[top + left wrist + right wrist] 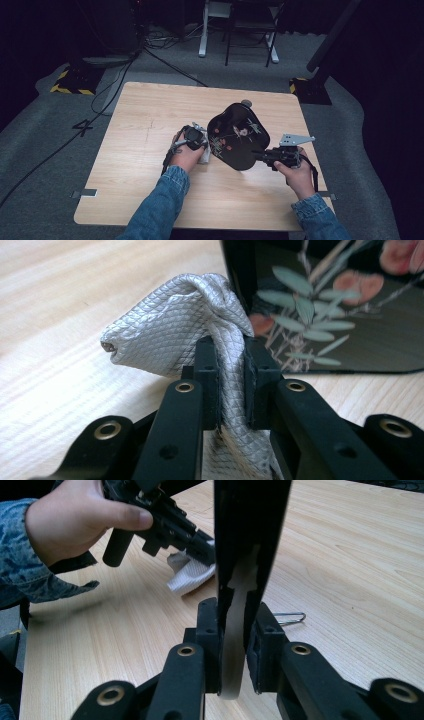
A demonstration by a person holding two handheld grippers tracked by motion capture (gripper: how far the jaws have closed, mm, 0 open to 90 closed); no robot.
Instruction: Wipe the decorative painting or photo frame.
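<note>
A black lacquer tray [239,135] painted with leaves and flowers stands tilted up on edge at the middle of the wooden table [150,130]. My right gripper [259,154] is shut on its near rim; in the right gripper view the jaws [232,640] pinch the thin black rim [250,530]. My left gripper [204,145] is shut on a crumpled silver-grey cloth [170,325] just left of the tray [340,315]. The cloth [192,575] touches the tabletop beside the tray's painted face. The other hand [75,515] shows holding the left gripper [200,545].
A small metal wire clip [290,617] lies on the table behind the tray. A small grey round thing [246,103] sits at the tray's far edge. On the floor beyond the table are chair legs [250,45], cables [120,75] and yellow-striped stands [72,82].
</note>
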